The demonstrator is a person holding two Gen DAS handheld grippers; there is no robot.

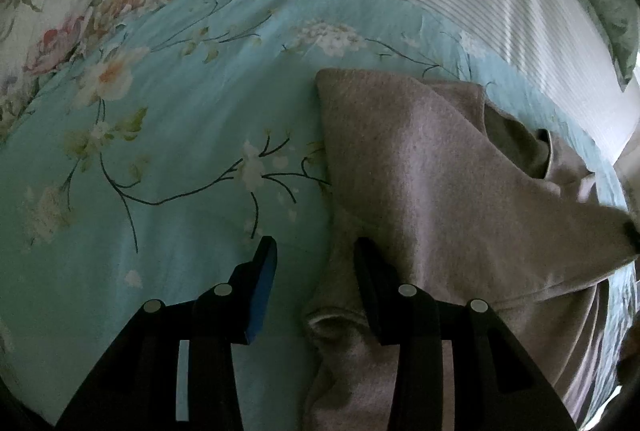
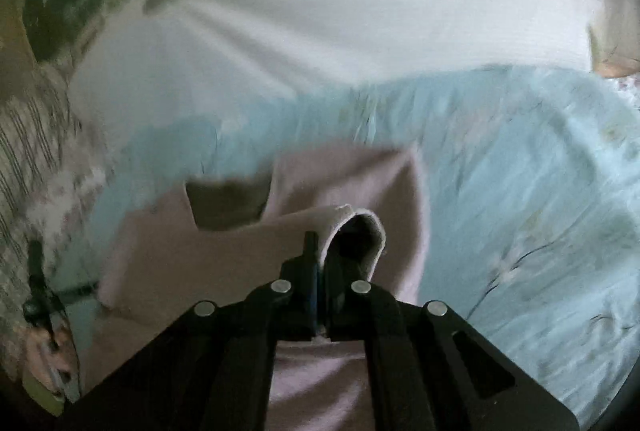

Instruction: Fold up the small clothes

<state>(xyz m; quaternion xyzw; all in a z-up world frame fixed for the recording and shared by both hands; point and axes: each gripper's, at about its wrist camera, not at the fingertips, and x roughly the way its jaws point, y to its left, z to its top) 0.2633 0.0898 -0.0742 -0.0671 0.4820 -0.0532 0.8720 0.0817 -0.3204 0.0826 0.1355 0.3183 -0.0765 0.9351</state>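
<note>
— Where's the garment?
— The pale pinkish-grey fleecy knit garment (image 1: 432, 183) lies on the bed's turquoise floral cotton sheet (image 1: 180, 151), filling the lower right of the left wrist frame, its long axis running bottom to top.
— And the grippers?
— The left hand-held gripper (image 1: 316, 263) stands parted, one finger resting on the fabric. The right hand-held gripper (image 2: 320, 271) is clenched on a curled, tube-like hem; that view is blurred, so it's probably a cuff.
</note>
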